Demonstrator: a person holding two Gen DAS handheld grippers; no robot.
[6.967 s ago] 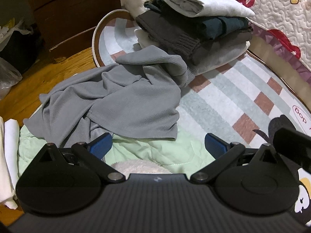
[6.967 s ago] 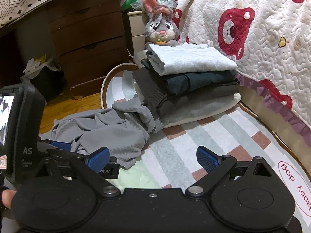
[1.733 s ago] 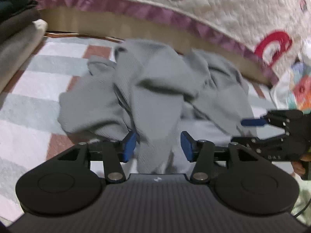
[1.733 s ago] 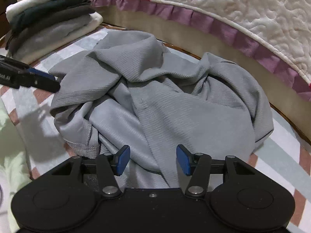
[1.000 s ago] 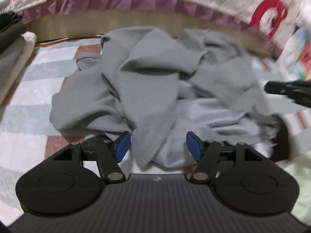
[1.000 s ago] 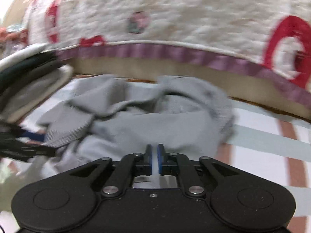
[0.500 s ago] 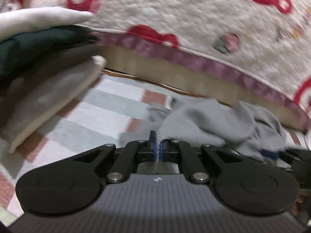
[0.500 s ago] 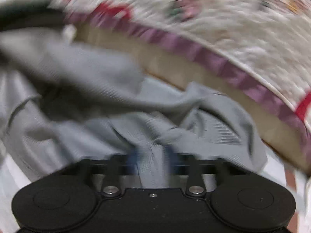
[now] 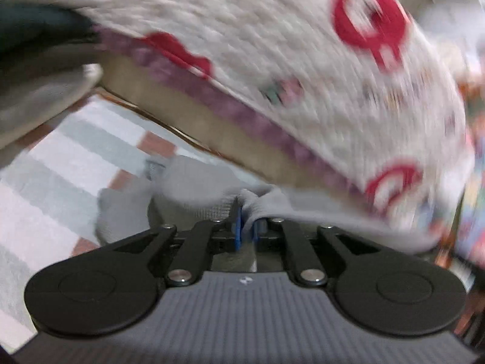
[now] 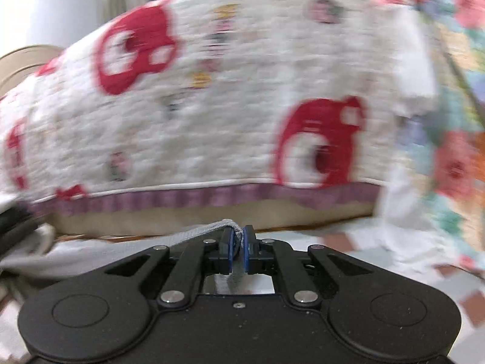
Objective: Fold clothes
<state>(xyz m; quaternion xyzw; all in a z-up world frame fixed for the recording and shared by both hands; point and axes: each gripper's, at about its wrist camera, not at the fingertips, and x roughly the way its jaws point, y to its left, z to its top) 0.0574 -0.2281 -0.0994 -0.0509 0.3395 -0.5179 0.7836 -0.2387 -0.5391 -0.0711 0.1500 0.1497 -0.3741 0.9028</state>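
Observation:
A grey ribbed shirt (image 9: 194, 194) hangs between both grippers above the striped rug (image 9: 54, 163). My left gripper (image 9: 246, 224) is shut on a fold of its edge, and the cloth stretches away to the right. My right gripper (image 10: 238, 239) is shut on another edge of the grey shirt (image 10: 200, 232), which runs off to the left. Most of the shirt is hidden below the gripper bodies. Both views are blurred by motion.
A bed with a white quilt with red bear shapes and a purple border (image 9: 272, 60) fills the back of both views (image 10: 227, 106). A stack of folded clothes (image 9: 39, 69) sits at the left. A colourful floral cloth (image 10: 454, 121) is at the right.
Both grippers, open around the heaped shirt a second ago, have shut on its edge and lifted it. The views have swung up toward the bed.

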